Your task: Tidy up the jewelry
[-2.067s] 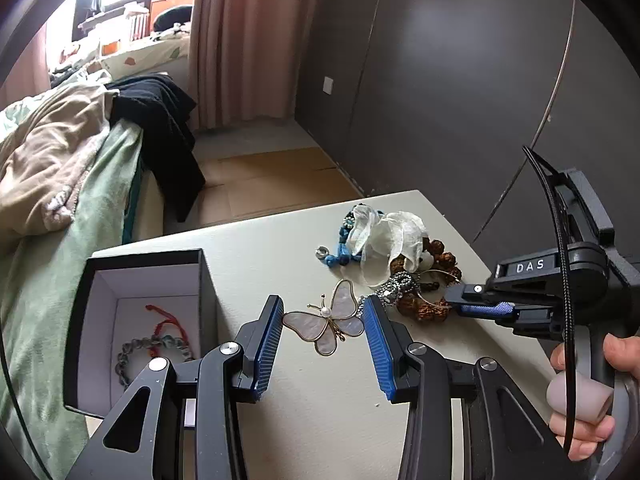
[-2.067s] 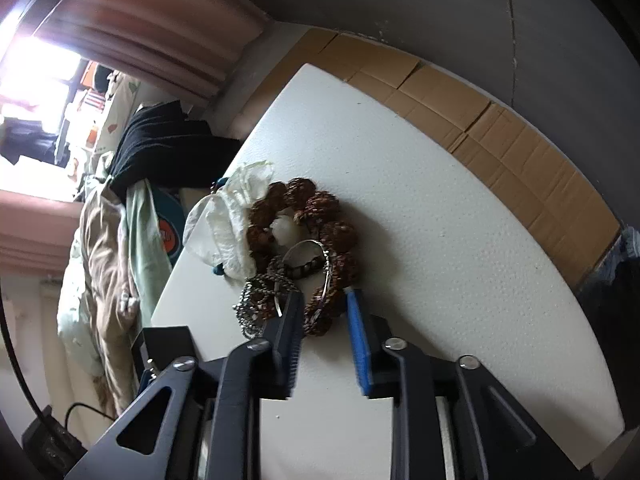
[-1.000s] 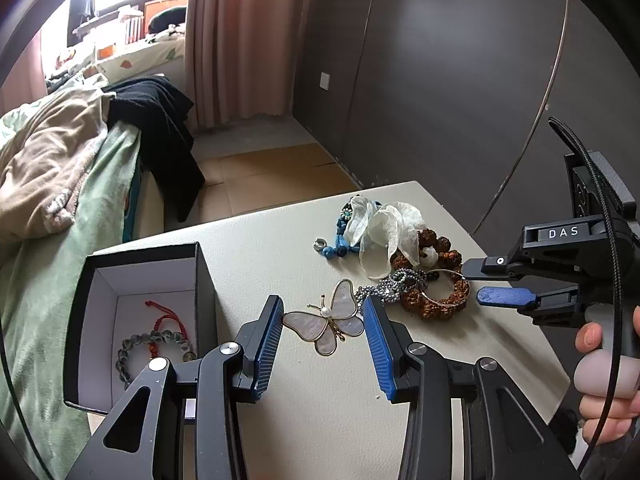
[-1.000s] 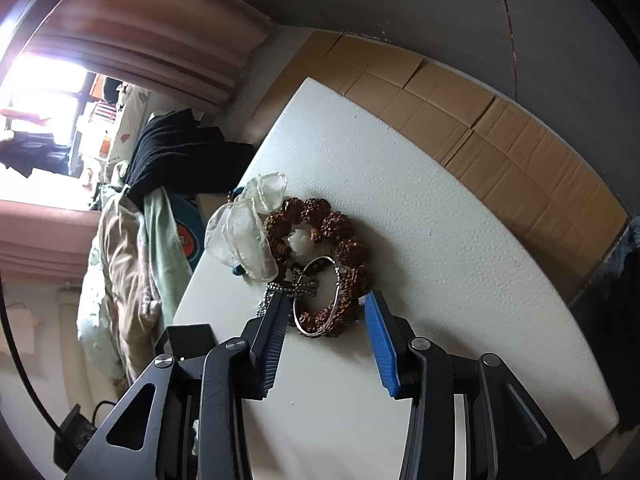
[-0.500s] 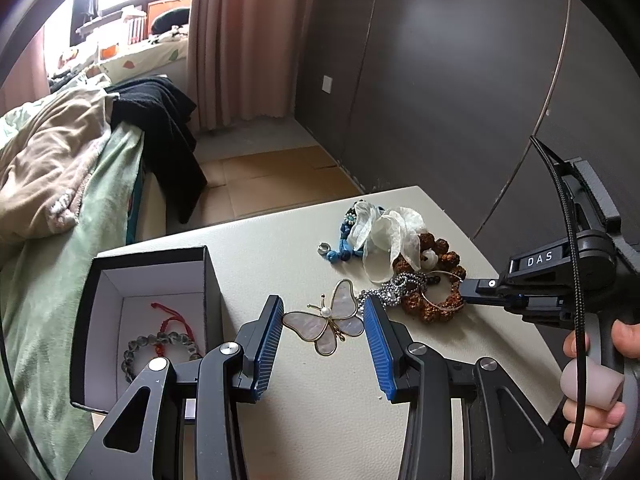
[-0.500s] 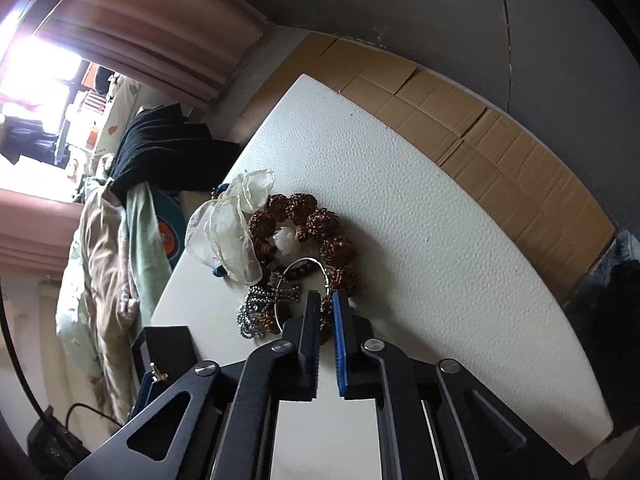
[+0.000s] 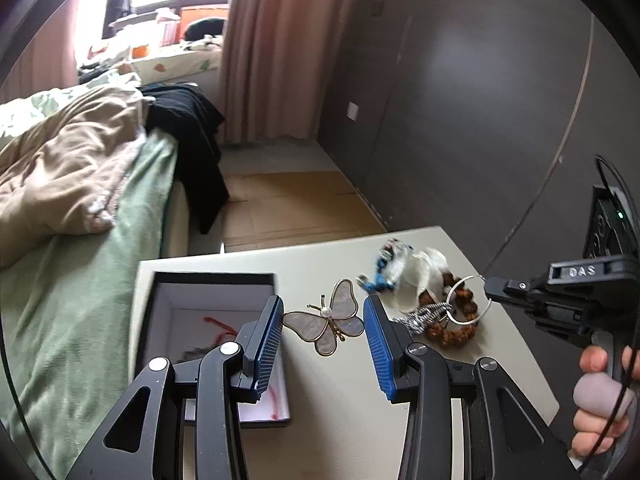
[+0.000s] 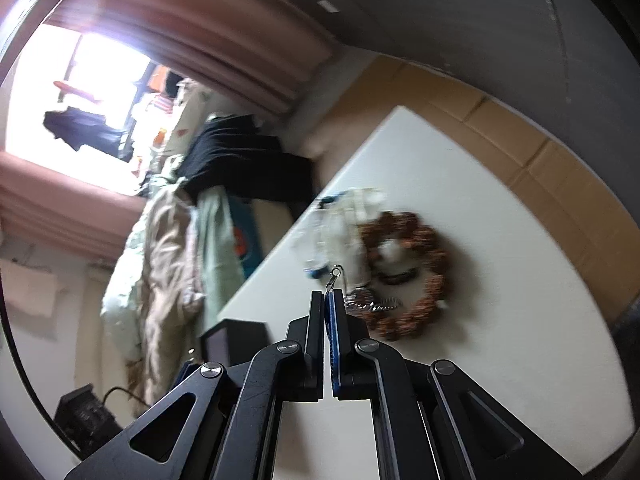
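Note:
My right gripper (image 7: 489, 282) is shut on a thin silver bangle (image 7: 467, 299) and holds it lifted above the jewelry pile; in the right wrist view the gripper (image 8: 327, 294) shows only the bangle's clasp (image 8: 334, 276) past its tips. My left gripper (image 7: 323, 322) is open and empty, its fingers either side of a pearly butterfly brooch (image 7: 326, 317) lying on the table. A brown bead bracelet (image 7: 452, 332) (image 8: 404, 272), a silver chain (image 7: 424, 314), a white ribbon (image 7: 424, 266) and blue beads (image 7: 380, 276) lie in the pile.
An open black box (image 7: 208, 280) with a white lining holds a red cord and a grey bracelet at the table's left. The white table (image 7: 344, 408) ends close on the right. A bed with bedding (image 7: 80, 184) lies beyond the left edge.
My right gripper has closed on the silver bangle and lifted it off the pile. The left wrist view has shifted so the box sits closer to the left finger.

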Motion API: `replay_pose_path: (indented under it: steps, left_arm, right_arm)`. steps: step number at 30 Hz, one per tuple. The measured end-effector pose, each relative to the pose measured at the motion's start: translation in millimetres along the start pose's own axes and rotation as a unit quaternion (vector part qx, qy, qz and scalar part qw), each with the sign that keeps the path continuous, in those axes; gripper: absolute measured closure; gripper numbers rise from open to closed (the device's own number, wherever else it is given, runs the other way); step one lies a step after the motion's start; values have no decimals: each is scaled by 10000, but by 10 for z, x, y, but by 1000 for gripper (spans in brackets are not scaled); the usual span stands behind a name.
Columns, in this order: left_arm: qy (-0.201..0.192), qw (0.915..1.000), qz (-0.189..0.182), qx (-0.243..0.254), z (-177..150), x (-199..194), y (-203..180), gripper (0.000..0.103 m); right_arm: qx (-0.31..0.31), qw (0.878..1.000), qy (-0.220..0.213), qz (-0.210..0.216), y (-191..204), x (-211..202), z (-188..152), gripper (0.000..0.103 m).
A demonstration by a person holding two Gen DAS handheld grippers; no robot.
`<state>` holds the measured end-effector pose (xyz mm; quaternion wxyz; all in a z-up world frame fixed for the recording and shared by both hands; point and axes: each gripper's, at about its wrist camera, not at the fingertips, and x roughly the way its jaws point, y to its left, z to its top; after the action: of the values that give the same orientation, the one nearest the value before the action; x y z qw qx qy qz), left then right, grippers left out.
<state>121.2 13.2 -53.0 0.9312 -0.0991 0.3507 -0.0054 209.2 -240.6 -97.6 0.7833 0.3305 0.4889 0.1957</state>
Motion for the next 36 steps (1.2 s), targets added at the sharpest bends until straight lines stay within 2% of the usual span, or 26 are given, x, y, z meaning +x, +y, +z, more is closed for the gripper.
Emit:
replay_pose_path:
  steps: [11,16,18,20,21,33,35,36]
  left_arm:
    - [-151,9988,198,-432,88,-119,374,60]
    - [-125,9964,173,-823,125,-161,565,59]
    - [-109,9943,177,-1046,134,-177,664,48]
    - [-158,9923,272,-1202,129,-213,741,24]
    - [-194,9914,302,-1262,128,-234,772,21]
    - [-344,9826,497,-1756,146,-377,1096,20]
    - [-367,9823,524,-1762,146,-389,1116,20]
    - [-364,9821,536,-1767,144,-391,1122,20]
  right_arm:
    - [-323,9952,33,920,431,92,-170,99]
    - [-436,9907,32,1285,598,132,-250,99]
    - [-464,9883,105,1446,670,195,-300,99]
    - [-507,9862,192,1564,756,272,-359,99]
    - [-523,9856,225,1592,783,297,-378,99]
    - [-856,9688,838,2171,1177,767,-667,99]
    - [-998,9677,1104,2034,1235,924,-706,94]
    - [-987,9682,1178,1972,1226,959,-713,77]
